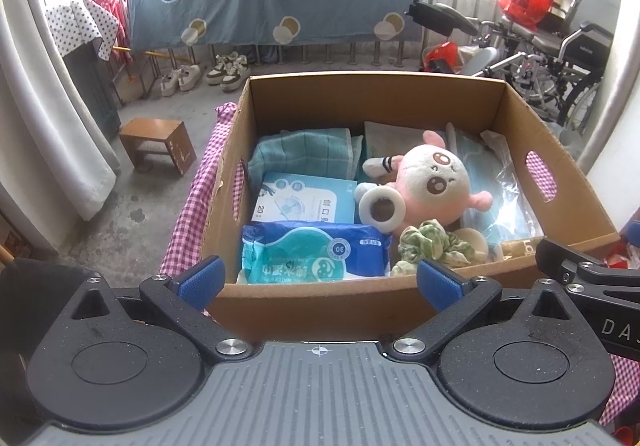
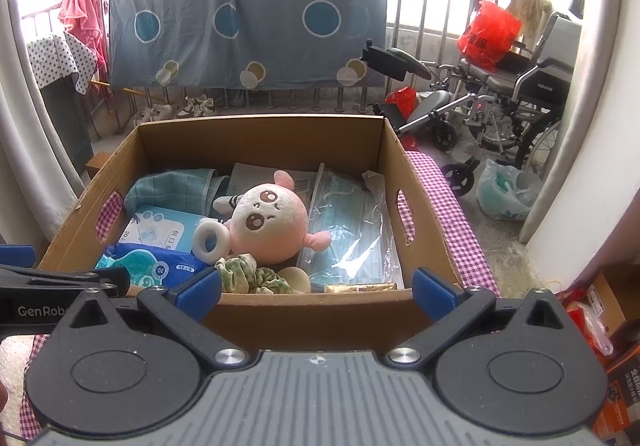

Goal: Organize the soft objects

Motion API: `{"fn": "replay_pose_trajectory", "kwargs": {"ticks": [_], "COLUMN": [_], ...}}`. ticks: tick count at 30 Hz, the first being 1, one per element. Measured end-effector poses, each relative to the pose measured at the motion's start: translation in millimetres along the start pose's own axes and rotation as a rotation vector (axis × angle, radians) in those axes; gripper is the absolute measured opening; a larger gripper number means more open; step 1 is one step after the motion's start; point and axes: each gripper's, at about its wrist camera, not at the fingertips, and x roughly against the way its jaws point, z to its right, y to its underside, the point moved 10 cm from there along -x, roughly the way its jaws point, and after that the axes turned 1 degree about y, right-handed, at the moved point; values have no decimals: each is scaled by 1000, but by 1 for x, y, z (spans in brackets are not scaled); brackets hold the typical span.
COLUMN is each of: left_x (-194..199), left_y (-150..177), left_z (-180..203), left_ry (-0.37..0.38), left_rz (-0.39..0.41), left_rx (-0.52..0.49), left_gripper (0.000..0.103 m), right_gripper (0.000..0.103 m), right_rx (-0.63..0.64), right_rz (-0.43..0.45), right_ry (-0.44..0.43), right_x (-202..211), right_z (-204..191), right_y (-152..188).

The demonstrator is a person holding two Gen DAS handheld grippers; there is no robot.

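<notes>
Cardboard box (image 1: pixel 360 310) is sitting on a pink checked cloth (image 1: pixel 192 214), packed with the soft things. Both grippers are hovering just outside its near wall, left gripper (image 1: pixel 318 278) and right gripper (image 2: pixel 318 288) each spread wide with nothing between the blue pads, probably lining up for a reach in. Pink plush toy (image 2: pixel 272 226) is lying on its side in the middle of the box, face up, round and squashy, with a white ring (image 2: pixel 208 238) leaning on it. Green scrunchie (image 2: pixel 252 274) is bunching against the near wall, just in front of the plush. Blue wipes pack (image 1: pixel 316 254) is filling the near left corner; a folded teal towel (image 1: pixel 300 154) is sitting far left. Bagged face masks (image 2: pixel 352 230) are lying flat along the right wall, so flat items are looking sorted to the sides.
</notes>
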Motion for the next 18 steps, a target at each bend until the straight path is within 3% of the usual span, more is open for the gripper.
{"fn": "replay_pose_trajectory", "kwargs": {"ticks": [18], "left_x": [1], "left_y": [0], "left_z": [-1], "left_ry": [2], "left_rz": [-2], "left_rx": [4], "left_gripper": [102], "right_gripper": [103], "right_rx": [2], "right_rz": [1], "right_ry": [2], "right_x": [1], "right_z": [-1], "right_y": [-1]}}
